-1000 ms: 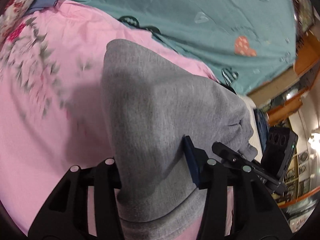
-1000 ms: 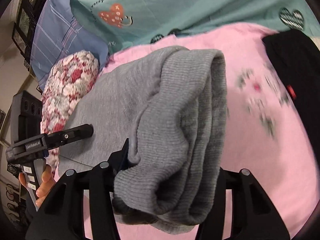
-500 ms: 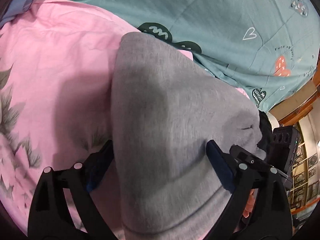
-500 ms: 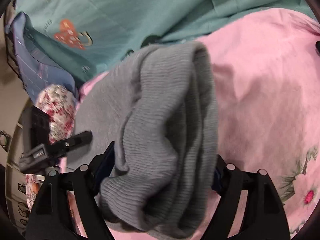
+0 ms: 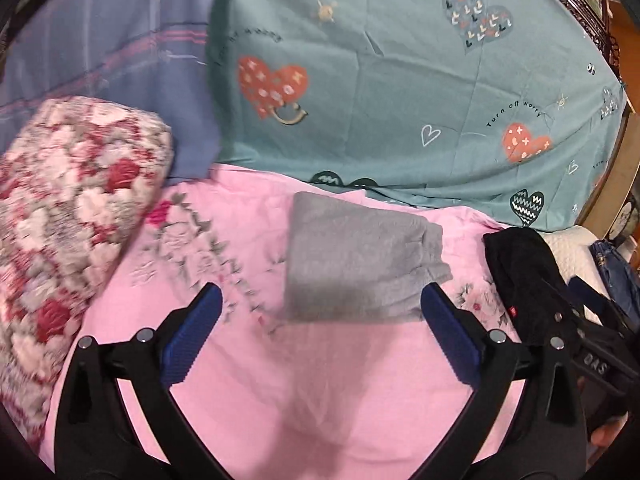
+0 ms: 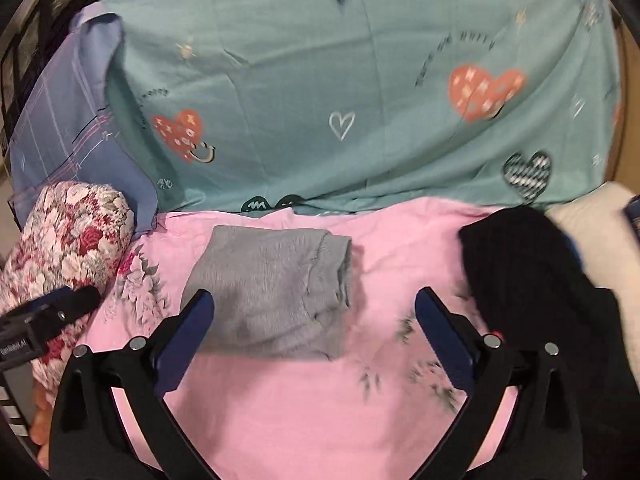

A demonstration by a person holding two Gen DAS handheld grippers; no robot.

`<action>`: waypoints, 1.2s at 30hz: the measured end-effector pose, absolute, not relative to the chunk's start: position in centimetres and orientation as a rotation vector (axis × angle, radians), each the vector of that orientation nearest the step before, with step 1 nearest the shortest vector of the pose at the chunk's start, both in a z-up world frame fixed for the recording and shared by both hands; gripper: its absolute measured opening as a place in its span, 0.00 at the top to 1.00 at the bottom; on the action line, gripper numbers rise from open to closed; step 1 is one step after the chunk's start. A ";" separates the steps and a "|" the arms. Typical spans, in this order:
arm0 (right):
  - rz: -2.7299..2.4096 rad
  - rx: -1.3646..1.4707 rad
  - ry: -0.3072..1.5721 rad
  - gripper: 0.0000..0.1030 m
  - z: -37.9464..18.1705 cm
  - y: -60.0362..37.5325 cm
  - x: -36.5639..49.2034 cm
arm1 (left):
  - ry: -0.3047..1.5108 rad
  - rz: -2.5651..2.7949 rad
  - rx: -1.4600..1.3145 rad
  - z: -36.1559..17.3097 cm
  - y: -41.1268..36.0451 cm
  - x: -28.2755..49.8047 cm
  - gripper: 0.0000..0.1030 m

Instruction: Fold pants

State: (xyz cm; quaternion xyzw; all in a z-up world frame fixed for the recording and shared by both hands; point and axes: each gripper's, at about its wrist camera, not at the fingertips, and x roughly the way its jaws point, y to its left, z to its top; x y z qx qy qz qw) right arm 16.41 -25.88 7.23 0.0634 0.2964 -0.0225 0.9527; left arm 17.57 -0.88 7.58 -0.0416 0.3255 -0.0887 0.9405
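Jaws on both tools have just been opening and now stand spread wide with nothing between them: the left gripper (image 5: pixel 320 320) and the right gripper (image 6: pixel 314 326) both hang clear of the cloth. The grey pants (image 5: pixel 360 264) lie folded into a compact, thick packet on the pink sheet (image 5: pixel 320 400) of the bed, at middle frame in the left wrist view and left of centre in the right wrist view (image 6: pixel 272 292). The folding looks done or nearly so. The knit is soft and limp, light, with no stiffness; it would sag and spill open if lifted by one layer. The ribbed edge at the packet's right side is where the layers stack, so pinching through all of them there should hold best. A black garment (image 6: pixel 532 280) lies apart at right.
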 end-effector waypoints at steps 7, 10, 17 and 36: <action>-0.087 0.135 0.561 0.02 3.2 -24.5 6.9 | 0.663 -0.078 -0.083 3.0 0.1 12.7 0.02; -0.129 0.137 0.539 0.02 1.2 -24.3 5.7 | 0.704 -0.021 0.010 -0.1 -0.8 13.5 0.02; -0.175 0.135 0.601 0.02 -2.5 -25.2 6.9 | 0.780 0.000 0.046 -4.5 -0.7 14.9 0.02; -0.117 0.066 0.615 0.02 -2.8 -23.2 6.1 | 0.752 -0.040 0.047 -4.8 -1.3 13.7 0.02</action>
